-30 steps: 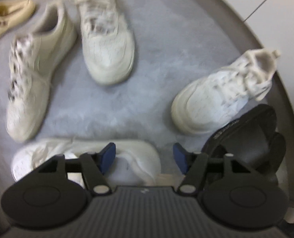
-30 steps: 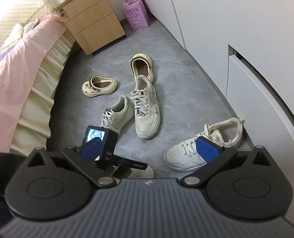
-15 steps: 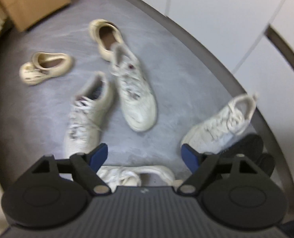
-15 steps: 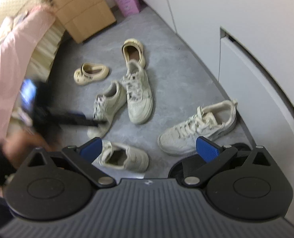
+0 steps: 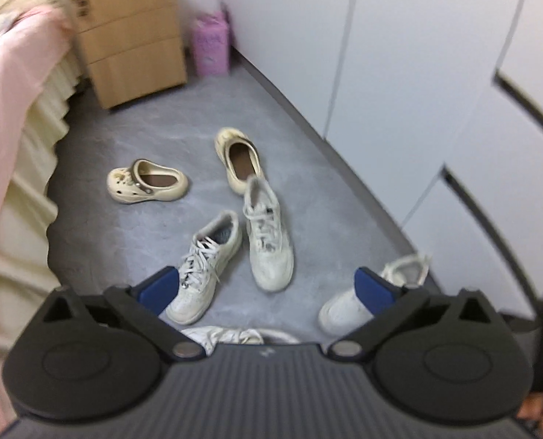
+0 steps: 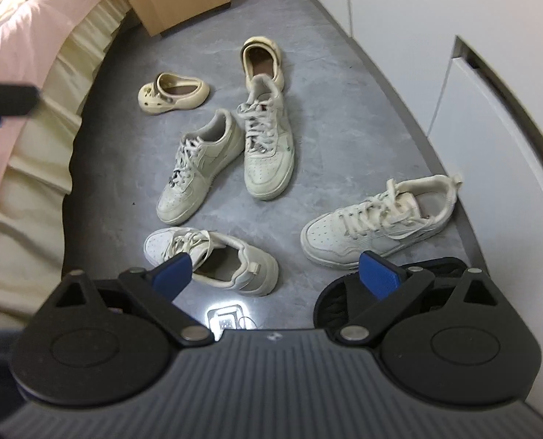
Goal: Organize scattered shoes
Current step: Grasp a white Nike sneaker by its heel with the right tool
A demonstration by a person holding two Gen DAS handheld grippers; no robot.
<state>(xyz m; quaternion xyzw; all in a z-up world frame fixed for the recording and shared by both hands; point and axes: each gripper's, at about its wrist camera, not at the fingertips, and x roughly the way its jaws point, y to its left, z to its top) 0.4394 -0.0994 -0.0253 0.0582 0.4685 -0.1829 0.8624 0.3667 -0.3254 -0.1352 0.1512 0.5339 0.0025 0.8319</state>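
The white lace-up leather sneaker [image 6: 212,259] lies on the grey floor [image 6: 330,139] just ahead of the right gripper [image 6: 276,274], its mate [image 6: 377,223] well apart by the white cabinet [image 6: 491,117]. 2 cream sneakers [image 6: 231,153] and 2 cream foam clogs [image 6: 172,93] lie farther off. Each shoe looks light, with a firm sole and a soft upper; the padded heel collar seems the best hold, and loose laces could snag. The right jaws are closing, nothing between them. The left gripper [image 5: 267,289] hangs above, jaws opening, empty.
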